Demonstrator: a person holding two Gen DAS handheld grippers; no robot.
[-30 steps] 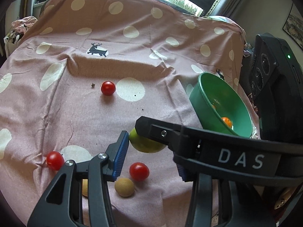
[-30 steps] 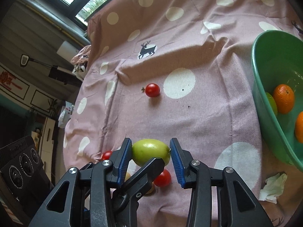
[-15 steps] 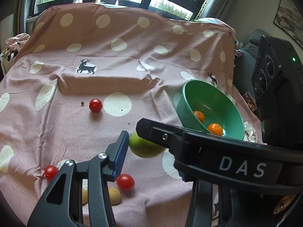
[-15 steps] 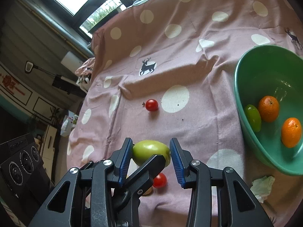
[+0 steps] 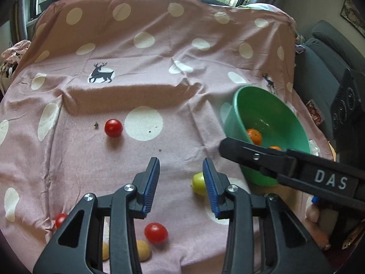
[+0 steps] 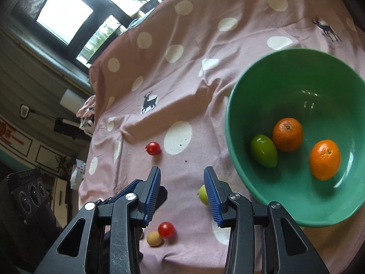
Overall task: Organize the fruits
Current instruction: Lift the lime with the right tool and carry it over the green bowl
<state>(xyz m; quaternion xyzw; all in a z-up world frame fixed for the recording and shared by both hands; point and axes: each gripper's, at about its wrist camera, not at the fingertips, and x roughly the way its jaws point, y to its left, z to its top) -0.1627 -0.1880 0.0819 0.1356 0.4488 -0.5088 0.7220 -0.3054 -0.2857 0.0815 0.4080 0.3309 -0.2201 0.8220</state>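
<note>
A yellow-green fruit [image 5: 198,181] lies on the pink spotted cloth, half hidden behind the right finger of my left gripper [image 5: 181,185]. That gripper's jaws are closing with nothing between them. My right gripper [image 6: 182,194] is open and empty, and the same fruit [image 6: 202,194] peeks out from behind its right finger. One black finger [image 5: 251,153] of the right gripper crosses the left wrist view. The green bowl [image 6: 230,105] at the right holds two oranges [image 6: 287,134] and a green fruit [image 6: 263,150].
Three red tomatoes lie loose on the cloth: a far one [image 5: 113,127], a near one [image 5: 156,233] and one at the left [image 5: 60,220]. Tan balls [image 5: 142,250] lie by the front edge. A black speaker [image 5: 346,105] stands right of the table.
Both grippers have shifted sideways. The yellow-green fruit, earlier framed between the right gripper's pads, now sits behind each gripper's right finger. The bowl fills more of the right wrist view.
</note>
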